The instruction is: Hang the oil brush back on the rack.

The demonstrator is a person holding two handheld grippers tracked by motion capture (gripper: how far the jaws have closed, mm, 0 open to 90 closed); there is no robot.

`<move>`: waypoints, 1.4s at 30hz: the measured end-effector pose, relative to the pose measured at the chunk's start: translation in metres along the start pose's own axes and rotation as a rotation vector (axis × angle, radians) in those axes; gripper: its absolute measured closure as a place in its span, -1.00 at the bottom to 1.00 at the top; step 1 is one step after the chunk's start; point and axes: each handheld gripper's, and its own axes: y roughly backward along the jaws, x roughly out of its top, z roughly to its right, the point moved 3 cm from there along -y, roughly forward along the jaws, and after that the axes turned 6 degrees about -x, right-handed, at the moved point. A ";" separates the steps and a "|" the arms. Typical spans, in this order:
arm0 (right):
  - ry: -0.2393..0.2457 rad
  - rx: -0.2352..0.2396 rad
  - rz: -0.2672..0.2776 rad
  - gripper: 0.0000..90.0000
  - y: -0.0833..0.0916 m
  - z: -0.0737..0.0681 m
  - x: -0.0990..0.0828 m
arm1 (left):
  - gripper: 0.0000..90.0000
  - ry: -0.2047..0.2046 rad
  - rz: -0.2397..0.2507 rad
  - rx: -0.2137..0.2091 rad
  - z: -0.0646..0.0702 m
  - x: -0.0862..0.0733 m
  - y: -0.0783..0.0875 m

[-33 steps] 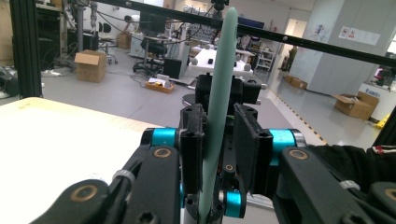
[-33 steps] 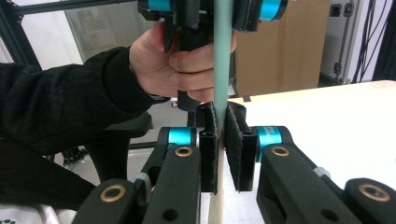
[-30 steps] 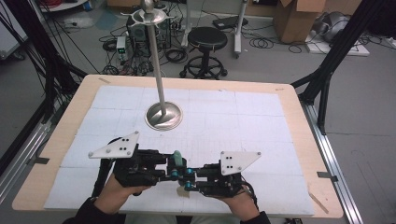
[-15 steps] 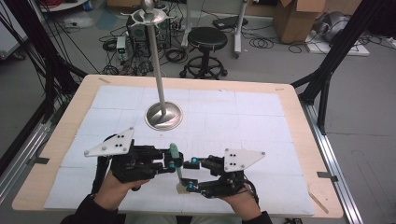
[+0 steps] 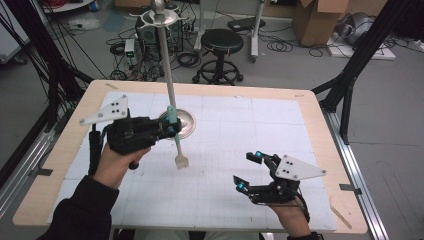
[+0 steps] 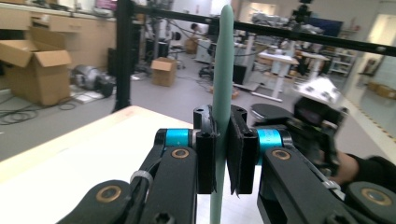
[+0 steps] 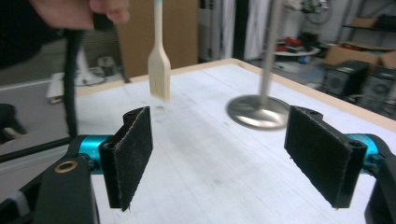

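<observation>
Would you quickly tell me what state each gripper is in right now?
Left gripper: shut on the brush.
Right gripper: open, holding nothing; its jaws have just been opening.

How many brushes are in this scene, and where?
1. The brush hangs bristles-down above the table, clamped by its green handle in the left gripper, just in front of the metal stand. The right gripper is open, holding nothing.

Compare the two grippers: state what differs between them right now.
The left gripper is shut on the brush, holding it off the table; the right gripper, its jaws just opened, holds nothing. The left is raised near the metal stand; the right sits low, near the table's front edge. Both carry grey plates.
</observation>
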 end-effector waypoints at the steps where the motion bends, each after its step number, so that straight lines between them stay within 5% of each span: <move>1: -0.004 -0.017 -0.002 -0.53 0.003 0.002 -0.001 | 0.84 0.002 0.004 0.009 -0.004 0.004 -0.001; 12: 0.014 -0.055 -0.042 -0.57 0.011 0.008 -0.010 | 0.84 0.009 -0.011 0.089 -0.046 0.050 -0.014; 21: -0.028 -0.063 -0.003 -0.59 0.019 0.016 -0.009 | 0.84 0.020 -0.036 0.121 -0.075 0.080 -0.024; 32: -0.040 -0.068 0.016 -0.59 0.026 0.019 -0.009 | 0.84 0.034 -0.044 0.142 -0.097 0.096 -0.031; 42: -0.045 -0.078 0.027 -0.59 0.031 0.019 -0.008 | 0.84 0.057 -0.041 0.150 -0.105 0.095 -0.029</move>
